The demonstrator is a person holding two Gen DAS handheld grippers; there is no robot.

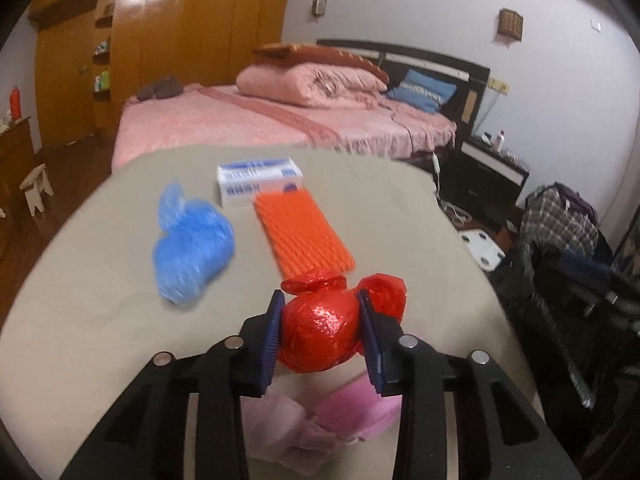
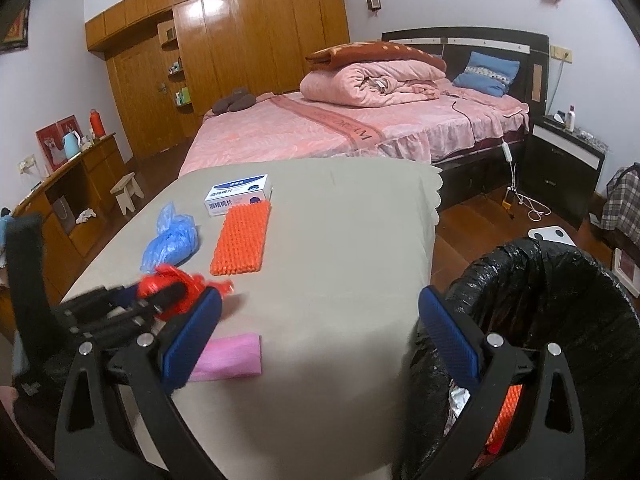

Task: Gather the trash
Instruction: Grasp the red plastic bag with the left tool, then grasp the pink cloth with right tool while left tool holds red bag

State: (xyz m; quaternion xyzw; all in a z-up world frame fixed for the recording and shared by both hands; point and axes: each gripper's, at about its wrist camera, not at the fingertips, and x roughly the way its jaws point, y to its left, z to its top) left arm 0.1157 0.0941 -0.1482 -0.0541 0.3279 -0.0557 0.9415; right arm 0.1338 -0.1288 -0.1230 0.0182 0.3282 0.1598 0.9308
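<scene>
currently the left gripper (image 1: pixel 322 322) pinches the red knotted bag (image 1: pixel 320 336) just above the beige table (image 1: pixel 100 300), pads touching both sides. right gripper (image 2: pixel 320 332) jaws spread wide, empty, beside the black-lined bin (image 2: pixel 560 300).

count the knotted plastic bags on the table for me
2. The red bag sits near the table's front edge, between the left gripper pads. The blue bag lies farther back, beside the orange foam net. None seem hidden.
</scene>
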